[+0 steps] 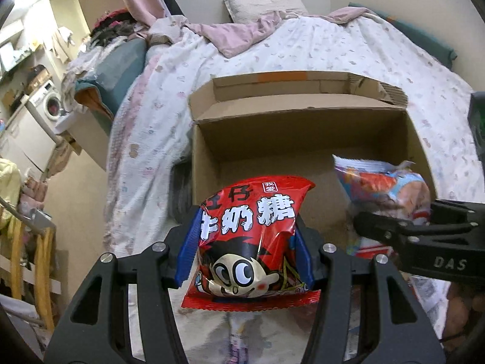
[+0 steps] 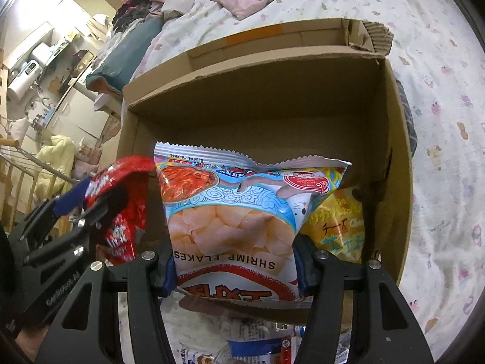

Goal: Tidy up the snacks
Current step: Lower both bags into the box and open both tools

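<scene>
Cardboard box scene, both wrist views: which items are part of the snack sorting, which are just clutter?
Job:
- cardboard box, open on the bed
- red milk candy bag in the left gripper
- shrimp flakes bag in the right gripper
- yellow cheese snack bag inside the box

Clutter:
- pillow
- pink blanket
- washing machine

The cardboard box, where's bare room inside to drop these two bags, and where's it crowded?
The cardboard box floor is bare along the far wall and toward its left side. The near right corner is crowded: a yellow cheese snack bag already sits there against the right wall.
</scene>
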Demonstrator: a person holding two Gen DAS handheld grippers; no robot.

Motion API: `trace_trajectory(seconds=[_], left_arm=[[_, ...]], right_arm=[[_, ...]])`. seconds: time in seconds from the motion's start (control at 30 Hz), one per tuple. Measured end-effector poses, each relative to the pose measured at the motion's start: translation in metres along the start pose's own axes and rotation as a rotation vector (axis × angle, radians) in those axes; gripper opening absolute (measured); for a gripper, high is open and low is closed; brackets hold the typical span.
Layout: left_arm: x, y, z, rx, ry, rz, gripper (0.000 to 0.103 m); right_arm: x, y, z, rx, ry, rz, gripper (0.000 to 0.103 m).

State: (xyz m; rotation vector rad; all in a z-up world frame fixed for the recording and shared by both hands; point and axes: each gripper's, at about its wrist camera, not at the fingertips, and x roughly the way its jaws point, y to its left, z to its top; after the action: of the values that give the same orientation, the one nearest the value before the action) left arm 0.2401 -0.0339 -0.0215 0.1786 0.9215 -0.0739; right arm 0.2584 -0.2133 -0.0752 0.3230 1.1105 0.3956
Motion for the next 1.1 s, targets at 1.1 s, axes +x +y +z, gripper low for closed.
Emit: trace_trajectory(seconds=[1.1], left_arm=[[0.004,0.008,0.0,-0.025,0.035,-0.045,0.063]], right_arm=[[-0.009,-0.016,-0.005,0.052,-0.019,0.085,0.075]])
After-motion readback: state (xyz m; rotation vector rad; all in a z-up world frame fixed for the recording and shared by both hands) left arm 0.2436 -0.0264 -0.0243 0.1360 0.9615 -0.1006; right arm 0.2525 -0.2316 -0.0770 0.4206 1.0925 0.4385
